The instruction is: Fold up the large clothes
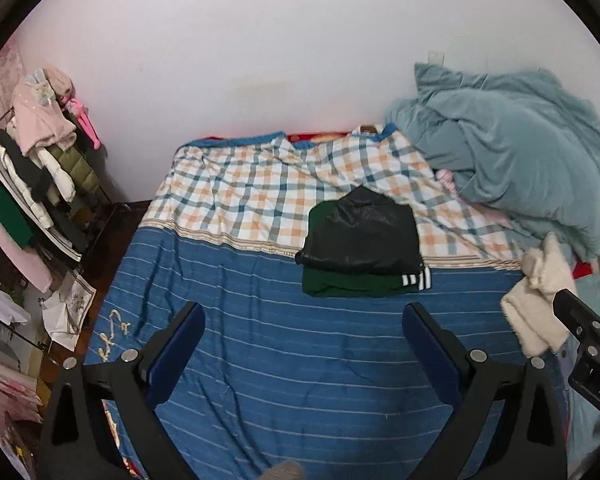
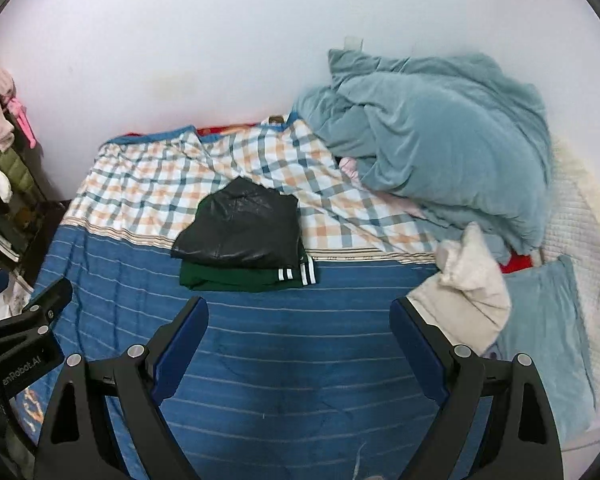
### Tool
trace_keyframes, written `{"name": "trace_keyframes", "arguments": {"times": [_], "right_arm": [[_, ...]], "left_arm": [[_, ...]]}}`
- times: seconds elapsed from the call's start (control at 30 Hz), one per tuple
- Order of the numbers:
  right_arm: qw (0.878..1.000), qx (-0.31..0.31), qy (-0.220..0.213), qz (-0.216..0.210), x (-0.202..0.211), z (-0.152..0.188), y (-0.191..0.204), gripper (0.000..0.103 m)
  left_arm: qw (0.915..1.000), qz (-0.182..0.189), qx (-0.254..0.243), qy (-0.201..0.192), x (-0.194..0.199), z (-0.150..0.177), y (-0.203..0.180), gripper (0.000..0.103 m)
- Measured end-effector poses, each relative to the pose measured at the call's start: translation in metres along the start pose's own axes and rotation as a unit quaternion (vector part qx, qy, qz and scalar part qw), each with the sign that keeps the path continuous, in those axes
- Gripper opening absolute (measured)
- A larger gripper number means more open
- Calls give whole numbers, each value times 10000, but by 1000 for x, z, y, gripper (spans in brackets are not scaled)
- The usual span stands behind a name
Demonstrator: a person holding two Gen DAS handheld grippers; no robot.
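Note:
A folded black leather garment lies on a folded green garment with white stripes in the middle of the bed; the pile also shows in the right wrist view. A cream fleece garment lies crumpled at the right. My left gripper is open and empty above the blue striped sheet, short of the pile. My right gripper is open and empty above the same sheet, its right finger beside the cream garment.
A teal quilt is heaped at the bed's far right, with a teal pillow nearer. A checked sheet covers the far half of the bed. A loaded clothes rack stands left of the bed. A white wall is behind.

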State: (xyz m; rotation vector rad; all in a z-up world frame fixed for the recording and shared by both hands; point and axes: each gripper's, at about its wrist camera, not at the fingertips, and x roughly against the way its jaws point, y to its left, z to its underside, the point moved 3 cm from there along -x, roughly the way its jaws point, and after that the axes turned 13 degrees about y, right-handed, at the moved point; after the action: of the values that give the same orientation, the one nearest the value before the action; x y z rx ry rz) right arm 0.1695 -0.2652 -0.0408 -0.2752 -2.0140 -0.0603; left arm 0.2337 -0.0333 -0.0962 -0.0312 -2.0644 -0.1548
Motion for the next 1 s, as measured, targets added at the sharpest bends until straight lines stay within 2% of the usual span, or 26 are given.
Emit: {"name": "trace_keyframes", "arguments": {"times": [0.17, 0.4, 0.6, 1.0], "right_arm": [[9994, -10, -354, 7, 78, 22, -6, 93], [9967, -59, -804, -65, 155, 43, -8, 93], [9952, 31, -979, -52, 187, 52, -5, 93], [9927, 59, -1208, -35, 213, 60, -6, 94]], "left_arm": [[9993, 77, 164, -322, 57, 9, 10, 101], [9981, 220, 157, -549, 99, 24, 13, 101], [9968, 343, 189, -691, 116, 32, 13, 101], [9949, 368, 153, -924, 135, 43, 15, 101]]}}
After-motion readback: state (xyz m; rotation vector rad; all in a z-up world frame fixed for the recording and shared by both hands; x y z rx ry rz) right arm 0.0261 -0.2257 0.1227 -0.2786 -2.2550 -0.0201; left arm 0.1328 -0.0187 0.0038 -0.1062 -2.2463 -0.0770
